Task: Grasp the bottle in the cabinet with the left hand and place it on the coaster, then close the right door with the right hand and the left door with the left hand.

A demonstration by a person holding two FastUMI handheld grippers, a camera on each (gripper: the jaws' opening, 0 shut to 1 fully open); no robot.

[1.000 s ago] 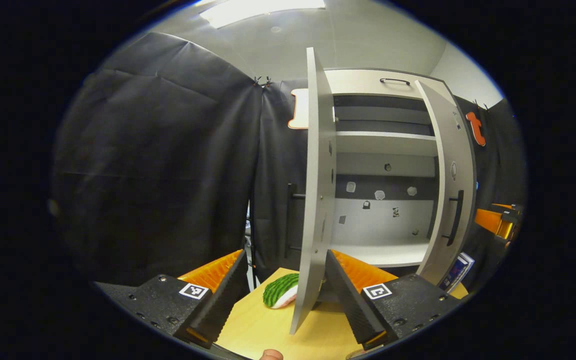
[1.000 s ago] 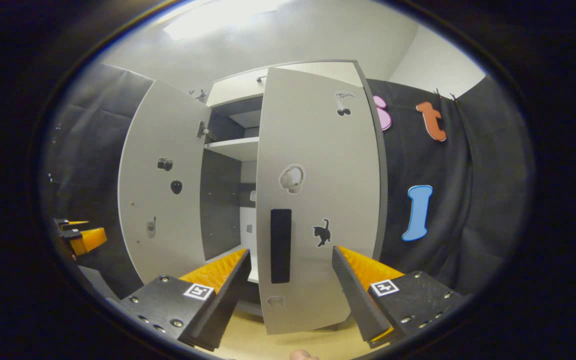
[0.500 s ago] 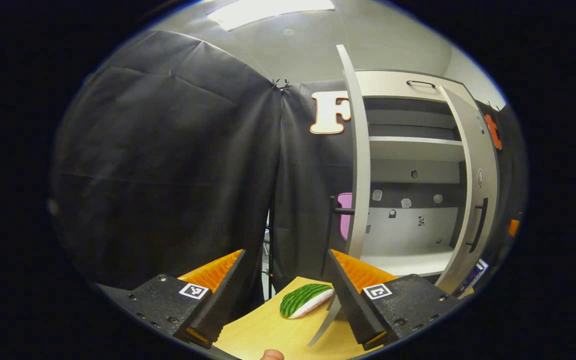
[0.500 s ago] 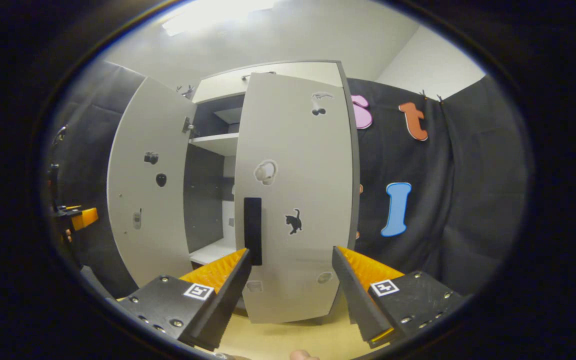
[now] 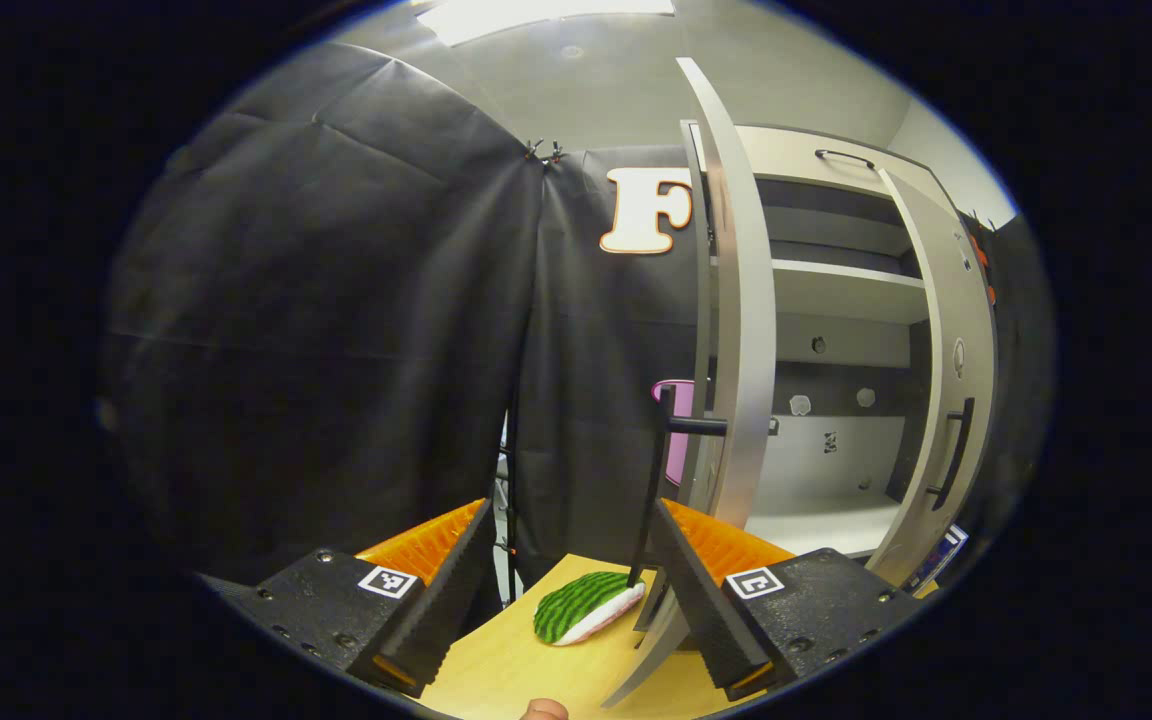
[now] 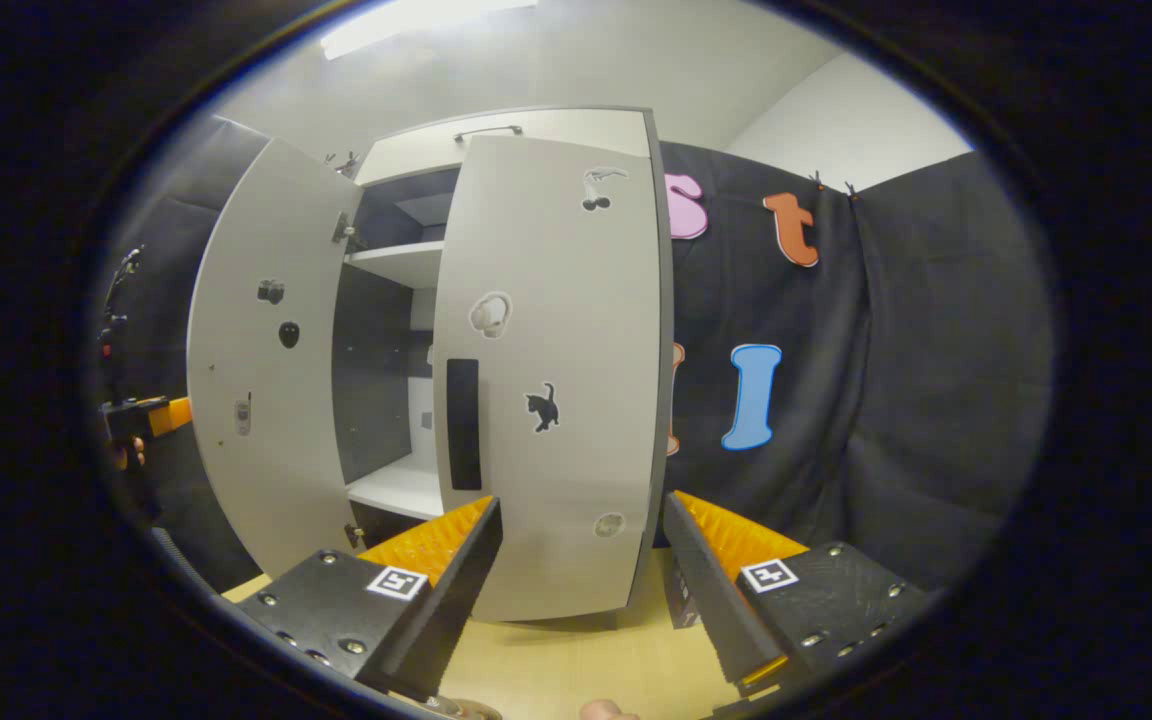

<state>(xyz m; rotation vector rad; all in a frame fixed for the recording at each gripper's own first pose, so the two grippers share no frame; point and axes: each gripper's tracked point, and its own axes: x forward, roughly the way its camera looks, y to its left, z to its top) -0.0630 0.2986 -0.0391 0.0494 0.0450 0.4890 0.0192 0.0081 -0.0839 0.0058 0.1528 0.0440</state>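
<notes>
Presently: one cabinet, two doors ajar; two grippers, both spread, holding nothing; one watermelon-slice toy.

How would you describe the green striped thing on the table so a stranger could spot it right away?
Start at the tall pale cabinet with both doors open, standing on a yellow wooden table. Just outside the foot of its left door lies a small watermelon slice. Its dark and light green stripes and white edge set it apart.
</notes>
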